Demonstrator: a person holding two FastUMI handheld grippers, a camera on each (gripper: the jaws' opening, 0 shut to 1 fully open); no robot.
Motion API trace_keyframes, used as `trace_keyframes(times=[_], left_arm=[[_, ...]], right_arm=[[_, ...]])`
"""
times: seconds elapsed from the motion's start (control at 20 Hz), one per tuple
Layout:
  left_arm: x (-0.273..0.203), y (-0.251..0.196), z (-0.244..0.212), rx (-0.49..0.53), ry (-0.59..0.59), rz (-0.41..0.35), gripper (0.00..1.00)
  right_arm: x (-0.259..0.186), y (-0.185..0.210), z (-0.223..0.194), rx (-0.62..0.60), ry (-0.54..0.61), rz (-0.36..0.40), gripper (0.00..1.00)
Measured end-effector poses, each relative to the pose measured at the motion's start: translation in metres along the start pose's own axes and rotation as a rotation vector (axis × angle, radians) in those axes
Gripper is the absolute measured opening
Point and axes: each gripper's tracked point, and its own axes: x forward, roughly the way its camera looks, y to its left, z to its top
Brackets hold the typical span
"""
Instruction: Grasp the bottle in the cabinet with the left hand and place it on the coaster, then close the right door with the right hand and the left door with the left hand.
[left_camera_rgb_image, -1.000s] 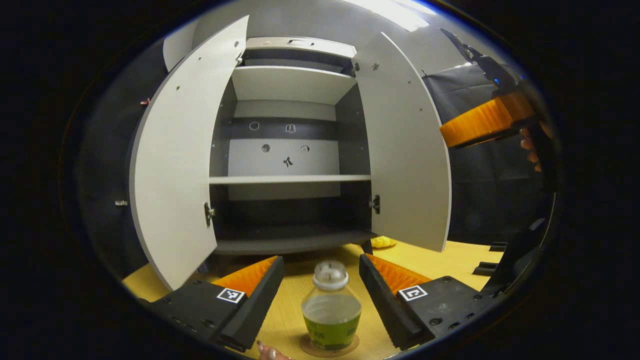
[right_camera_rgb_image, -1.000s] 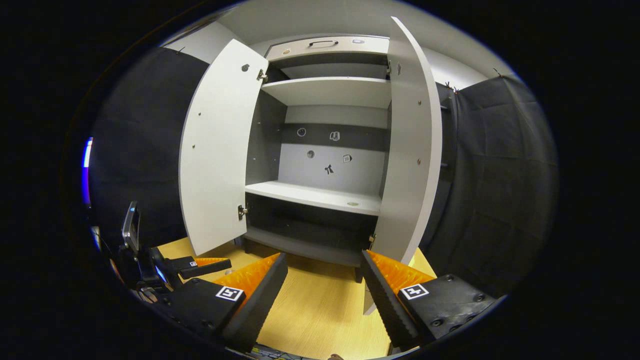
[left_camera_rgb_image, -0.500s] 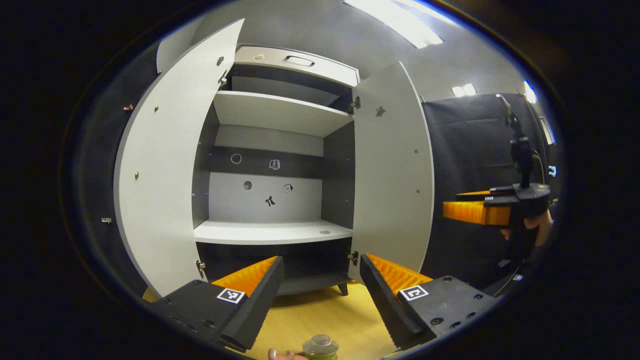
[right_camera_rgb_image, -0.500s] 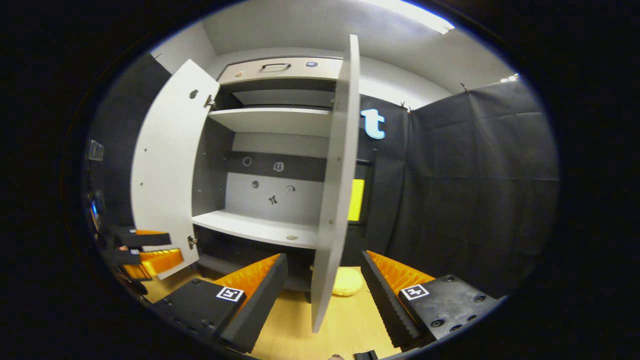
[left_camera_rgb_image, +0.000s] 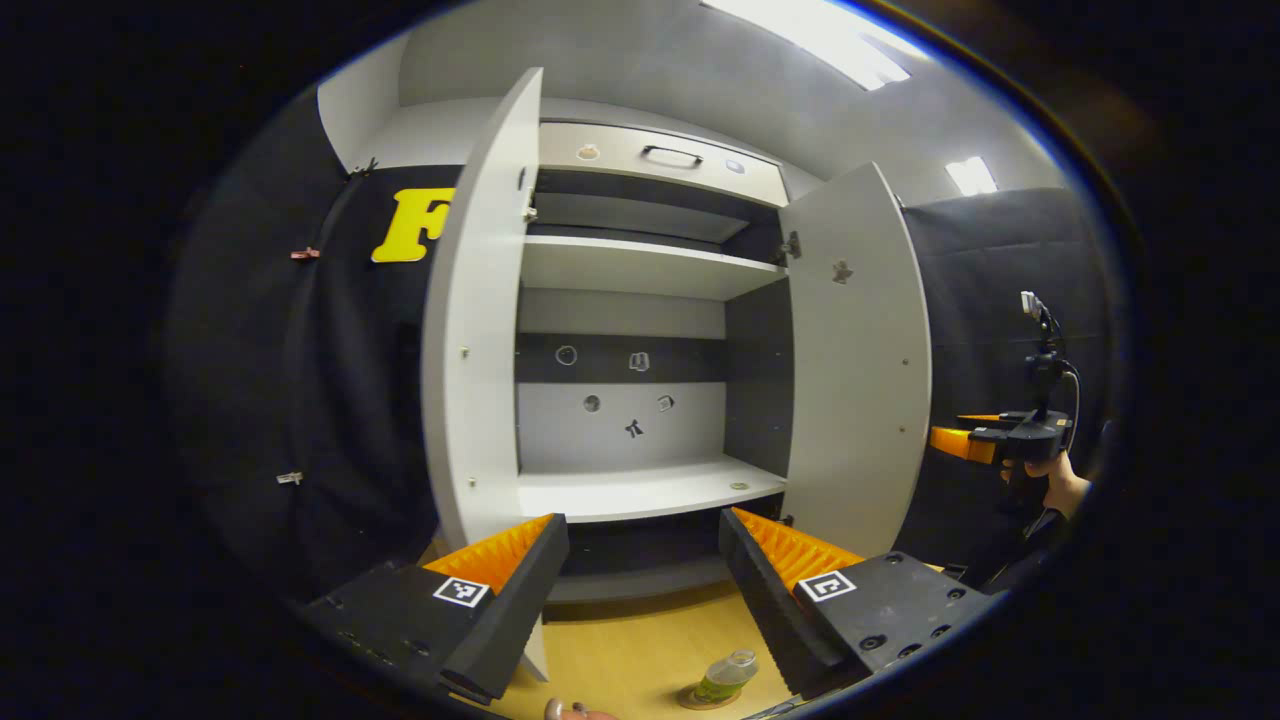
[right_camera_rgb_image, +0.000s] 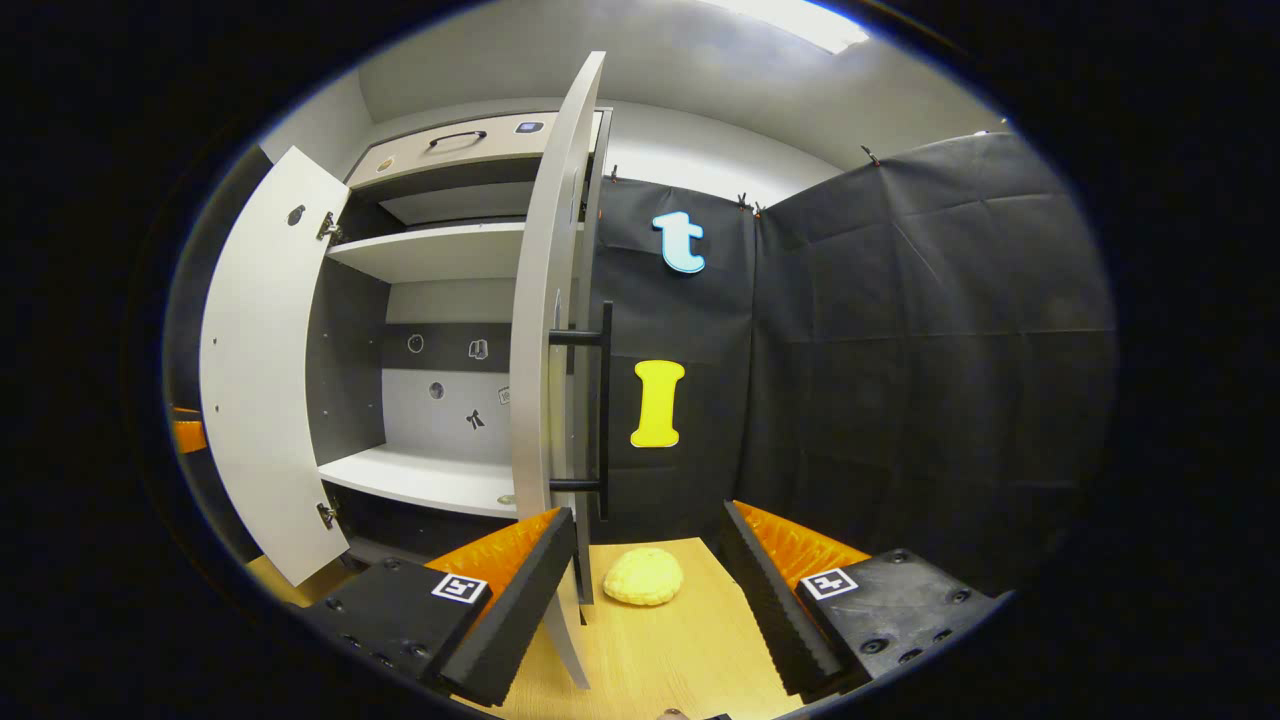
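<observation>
Your left gripper was spread wide, holding nothing | green-tea bottle sat on coaster before the cabinet, label unreadable | your right gripper gaped empty beside the right door, whose bar handle faced outward | left door open.

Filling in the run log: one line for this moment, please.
bottle: on coaster | right door: open | left door: open | left gripper: open | right gripper: open
</observation>
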Motion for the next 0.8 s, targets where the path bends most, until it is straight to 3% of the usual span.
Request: trace_keyframes(times=[0.3,0.75,0.8], left_arm=[[-0.042,0.08,0.008,-0.017,-0.005,0.209,0.97],[-0.057,0.123,0.007,-0.033,0.001,0.308,0.98],[-0.057,0.126,0.007,-0.033,0.002,0.311,0.98]], right_arm=[[0.008,0.009,0.005,-0.038,-0.019,0.053,0.95],[0.005,0.066,-0.001,0.04,-0.002,0.173,0.95],[0.005,0.079,-0.002,0.043,-0.002,0.196,0.9]])
